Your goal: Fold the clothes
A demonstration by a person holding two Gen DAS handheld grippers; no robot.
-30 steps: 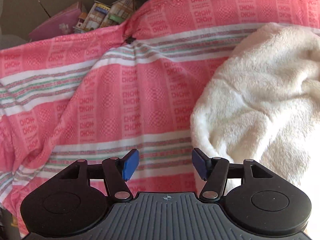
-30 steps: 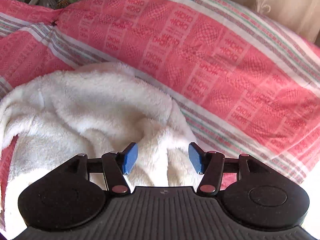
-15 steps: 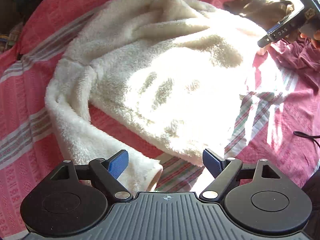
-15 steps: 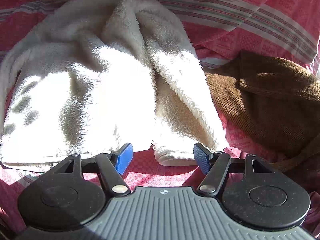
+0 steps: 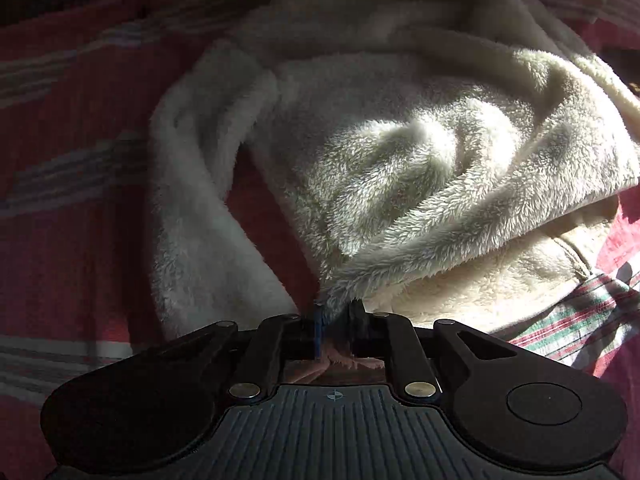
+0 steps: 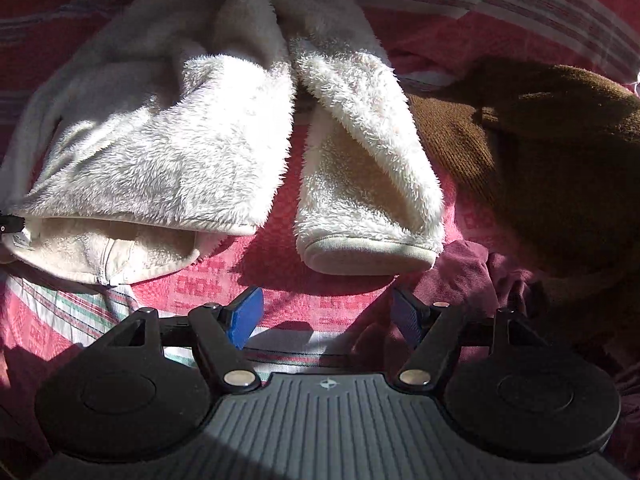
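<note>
Lying rumpled on pink striped bedspread (image 6: 312, 280), cream fleece garment (image 6: 192, 152), hem lifted

Both my wrist cameras look steeply down from close above the bed, each along its hand-held gripper, sharing the white fleece garment (image 5: 400, 168) (image 6: 180, 152).

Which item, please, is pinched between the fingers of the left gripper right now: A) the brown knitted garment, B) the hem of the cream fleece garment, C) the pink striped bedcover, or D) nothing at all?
B: the left gripper has its fingers closed on the hem of the cream fleece garment, which bunches toward them.
</note>
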